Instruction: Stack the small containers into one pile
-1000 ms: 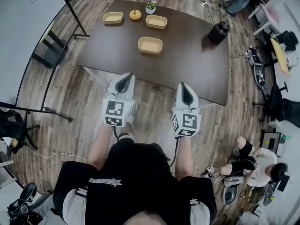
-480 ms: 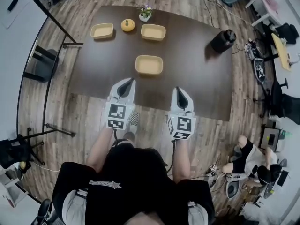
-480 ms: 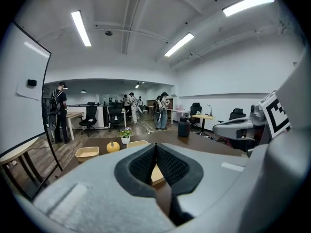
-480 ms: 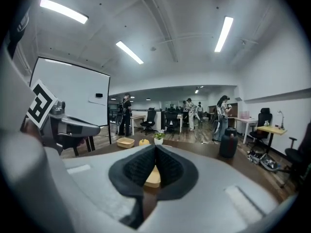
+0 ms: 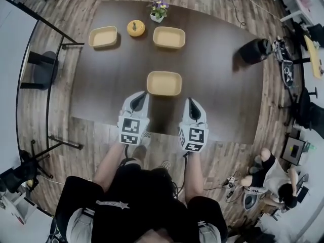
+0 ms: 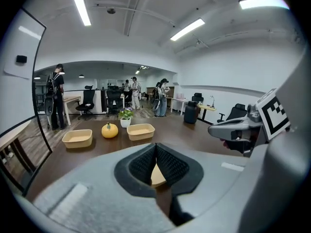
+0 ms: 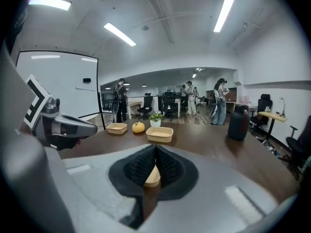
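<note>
Three tan rectangular containers sit on the dark brown table (image 5: 212,85): a near one (image 5: 164,83) just ahead of both grippers, a far left one (image 5: 103,36) and a far middle one (image 5: 169,37). My left gripper (image 5: 137,99) hovers over the table's near edge, shut and empty, just left of the near container. Beside it, my right gripper (image 5: 193,105) is also shut with nothing in it, just right of that container. In the left gripper view the far containers (image 6: 77,138) (image 6: 141,131) stand apart. The right gripper view shows the far middle container (image 7: 160,134).
A small orange pumpkin (image 5: 135,28) and a potted plant (image 5: 158,9) stand between the far containers. A black jug (image 5: 252,51) sits at the table's right side. Office chairs and a seated person (image 5: 276,178) are on the wood floor to the right.
The person has stepped up to the table. Both shut grippers moved forward from over the floor to the table's near edge, flanking the near container.
</note>
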`<state>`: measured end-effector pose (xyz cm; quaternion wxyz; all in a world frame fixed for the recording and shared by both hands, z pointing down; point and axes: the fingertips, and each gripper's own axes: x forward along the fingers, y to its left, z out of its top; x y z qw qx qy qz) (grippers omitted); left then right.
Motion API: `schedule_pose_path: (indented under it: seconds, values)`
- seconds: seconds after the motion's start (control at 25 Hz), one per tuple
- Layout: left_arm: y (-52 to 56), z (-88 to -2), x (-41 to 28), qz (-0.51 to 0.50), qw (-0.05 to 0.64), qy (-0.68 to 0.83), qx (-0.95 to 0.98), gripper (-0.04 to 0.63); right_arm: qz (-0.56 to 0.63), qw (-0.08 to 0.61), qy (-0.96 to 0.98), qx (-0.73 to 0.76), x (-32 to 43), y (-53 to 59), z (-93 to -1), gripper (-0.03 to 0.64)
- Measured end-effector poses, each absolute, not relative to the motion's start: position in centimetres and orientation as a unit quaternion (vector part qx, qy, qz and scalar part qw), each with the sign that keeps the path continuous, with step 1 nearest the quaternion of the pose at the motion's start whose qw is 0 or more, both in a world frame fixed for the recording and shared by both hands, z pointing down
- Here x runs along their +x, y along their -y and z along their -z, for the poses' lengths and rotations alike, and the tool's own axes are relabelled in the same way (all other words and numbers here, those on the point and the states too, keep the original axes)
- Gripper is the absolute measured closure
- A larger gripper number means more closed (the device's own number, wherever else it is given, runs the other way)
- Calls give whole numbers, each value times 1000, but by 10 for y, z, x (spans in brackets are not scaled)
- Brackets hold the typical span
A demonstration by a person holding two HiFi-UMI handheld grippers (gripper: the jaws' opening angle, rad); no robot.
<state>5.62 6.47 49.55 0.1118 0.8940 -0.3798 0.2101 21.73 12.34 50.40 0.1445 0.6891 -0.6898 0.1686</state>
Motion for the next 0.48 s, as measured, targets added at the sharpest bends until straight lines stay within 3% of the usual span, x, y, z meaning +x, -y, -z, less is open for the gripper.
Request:
schedule_pose_path:
  seconds: [0.24, 0.32, 0.36, 0.48]
  values:
    - [-35, -550, 60, -245, 151, 378, 880, 573, -221, 155, 675, 687, 224, -92, -557, 608]
    - [-30, -572, 63, -258, 185, 368, 874, 479, -254, 150, 672, 680, 222, -84, -578, 446]
    - [-29, -581, 65, -263, 202, 362, 871, 418, -266, 147, 668, 679, 222, -81, -587, 446]
    - [-25, -601, 70, -273, 225, 357, 864, 340, -281, 154, 657, 683, 226, -74, -607, 414]
